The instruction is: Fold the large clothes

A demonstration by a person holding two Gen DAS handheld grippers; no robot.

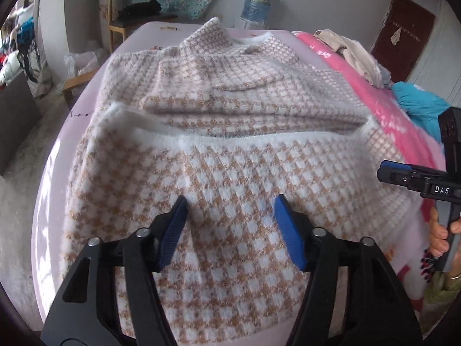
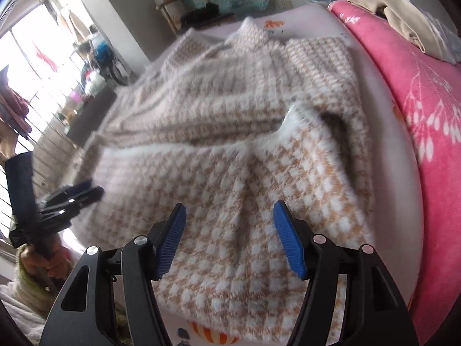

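Across the middle of the bed (image 1: 72, 109) lay the sweater (image 1: 230, 150), a fluffy tan-and-white checked knit, its lower part already turned up over the body so that a white hem edge (image 1: 245, 139) ran from nine to three o'clock in the left wrist view. The left gripper (image 1: 230, 212) hovered over the folded panel at six o'clock with its blue fingers (image 1: 175, 230) apart and nothing between them; the right gripper (image 2: 229, 212) stood likewise over its own side, fingers (image 2: 288, 242) apart and empty. A pink blanket (image 2: 426, 109) bordered the sweater at three o'clock, with other clothes (image 2: 403, 14) heaped near one o'clock. The knit looked thick, soft and limp, light enough to lift yet likely to sag and drag its lower layers along; its fuzzy pile should grip the ribbed pads well. Taking hold at the two outer corners of the folded edge, pinching both layers together, seemed the surest way to carry the next fold evenly.
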